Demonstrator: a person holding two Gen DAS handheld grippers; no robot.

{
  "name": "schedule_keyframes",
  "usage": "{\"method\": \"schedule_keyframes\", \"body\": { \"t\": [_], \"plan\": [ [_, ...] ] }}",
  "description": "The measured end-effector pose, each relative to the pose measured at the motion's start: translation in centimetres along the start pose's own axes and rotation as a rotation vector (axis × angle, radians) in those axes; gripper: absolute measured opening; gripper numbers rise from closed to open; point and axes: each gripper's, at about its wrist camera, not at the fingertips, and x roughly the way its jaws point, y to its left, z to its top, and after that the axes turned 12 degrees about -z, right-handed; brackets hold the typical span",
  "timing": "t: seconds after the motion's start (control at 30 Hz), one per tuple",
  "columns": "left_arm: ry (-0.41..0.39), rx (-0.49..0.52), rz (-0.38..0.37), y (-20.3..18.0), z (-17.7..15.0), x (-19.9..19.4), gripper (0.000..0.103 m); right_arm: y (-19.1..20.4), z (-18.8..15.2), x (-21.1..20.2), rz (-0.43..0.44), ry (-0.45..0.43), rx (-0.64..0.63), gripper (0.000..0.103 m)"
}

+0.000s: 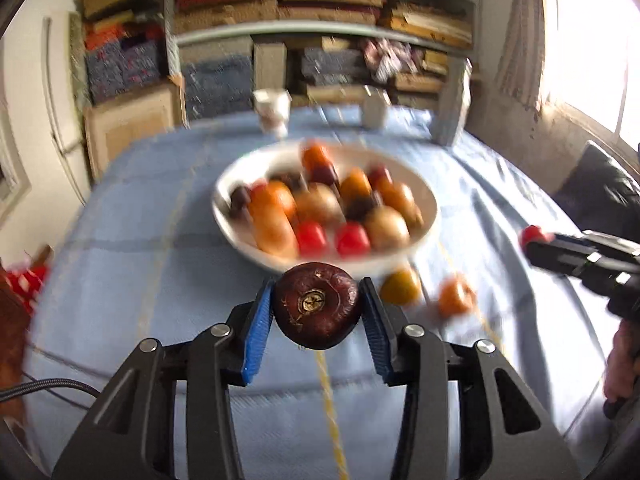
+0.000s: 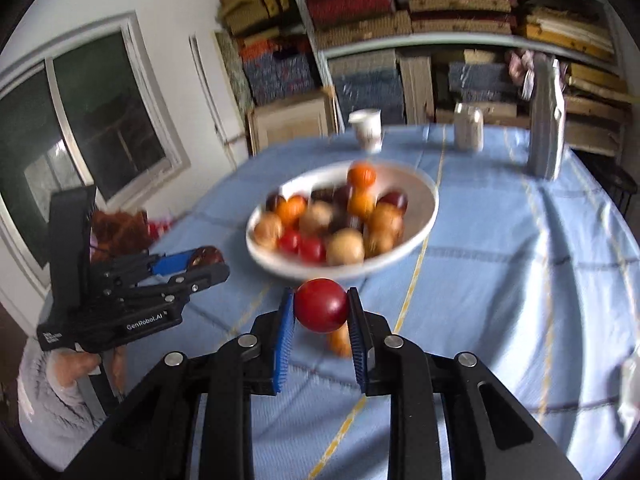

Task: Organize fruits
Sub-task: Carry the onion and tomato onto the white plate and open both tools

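Nearest to me, my left hand-held gripper is pinching a dark purple wrinkled fruit between its blue pads, stem scar facing the camera, held clear above the blue checked cloth that covers the bench. My right hand-held gripper is pressed together on a red round fruit, which sits gripped at the tips of its blue pads, also above the cloth. Just behind that red fruit, low on the cloth, an orange fruit peeks out; I cannot tell whether it touches anything. In the left wrist view two loose fruits lie on the cloth near the bench's near-right part: a yellow-orange one just beside the bowl's near rim and an orange one a little to its right. Past them, around the middle of the bench, stands a white bowl heaped with orange, tan, red and dark fruits, all blurred. Along the far edge of the bench stand a white patterned cup, a pale container and a tall grey upright object toward the far-right corner. Beyond the bench, shelves are packed with stacked fabrics.
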Motion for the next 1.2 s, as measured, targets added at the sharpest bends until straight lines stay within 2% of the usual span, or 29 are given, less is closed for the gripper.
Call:
{"method": "schedule_keyframes", "body": {
  "t": [0.2,0.4,0.57,0.73,0.9,1.07,1.2],
  "plan": [
    [-0.129,-0.001,0.040,0.7,7.6,-2.9,0.042,-1.5,8.2,-2.4,-0.010,-0.160,0.061,0.026],
    [-0.179,-0.028,0.055,1.2,11.6,-0.8,0.042,-1.9,11.7,1.9,0.009,-0.155,0.131,0.026],
    [-0.140,-0.107,0.056,4.0,13.1,4.6,0.042,-2.0,12.2,9.3,-0.010,-0.059,0.166,0.026],
    [-0.048,-0.154,0.076,7.7,13.4,10.4,0.042,-1.8,11.3,15.6,-0.036,0.052,0.136,0.026],
    [0.020,-0.213,0.057,10.9,13.3,14.7,0.042,-0.1,10.7,19.1,-0.071,0.115,0.045,0.026],
    [0.076,-0.218,0.041,12.1,12.8,17.6,0.042,1.0,10.2,21.4,-0.153,0.156,-0.047,0.028],
    [0.105,-0.210,0.026,12.1,12.5,18.8,0.042,0.9,9.7,22.1,-0.165,0.175,-0.058,0.029]
  ]
}}
